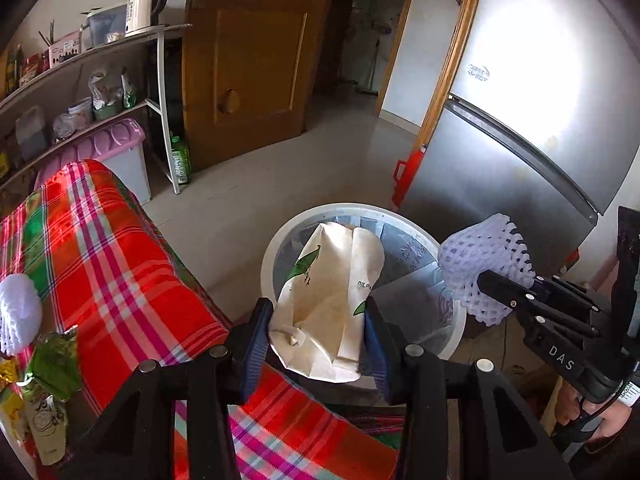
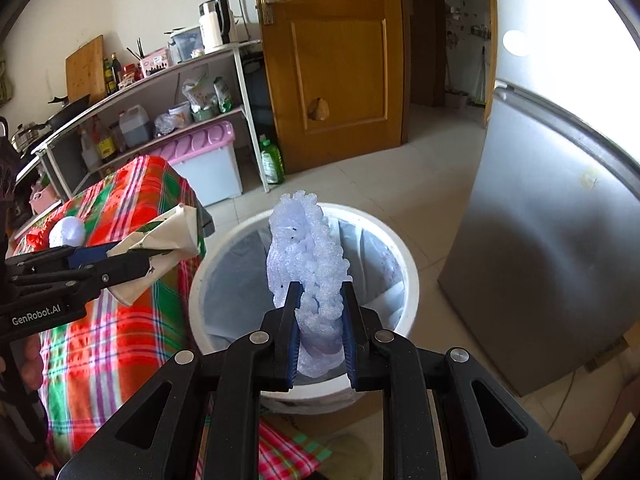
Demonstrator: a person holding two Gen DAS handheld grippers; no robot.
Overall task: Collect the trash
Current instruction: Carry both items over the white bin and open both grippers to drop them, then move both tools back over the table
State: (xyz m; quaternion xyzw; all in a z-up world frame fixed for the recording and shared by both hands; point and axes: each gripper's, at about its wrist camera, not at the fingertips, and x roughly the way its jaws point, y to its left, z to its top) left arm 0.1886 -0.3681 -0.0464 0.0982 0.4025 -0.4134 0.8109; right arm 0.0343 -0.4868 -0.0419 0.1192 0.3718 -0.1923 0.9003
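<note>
Paper bag: cream, crumpled, green leaf print and dark lettering. Clamped between the blue pads of the left claw; held over the near rim of the trash bin, at the table's edge. In the right wrist view the same bag juts from the left claw above the cloth, just beside the bin.

Foam fruit net: pale lilac mesh sleeve, standing upright, pinched at its lower half by the right claw, directly above the bin's mouth. From the left wrist view the net sits over the bin's right rim, with the right claw closed on it.

Trash bin: round, white, lined with a translucent grey bag; stands on the tiled floor between the table and the refrigerator.

Table: covered in red, green and white plaid cloth. On it, a second white foam net and green-and-gold wrappers near the left edge of the left wrist view.

Surroundings: shelf unit with white electric kettle, bottles and containers; pink-lidded storage box beneath; green bottle on the floor; brown wooden door; silver refrigerator at right.
</note>
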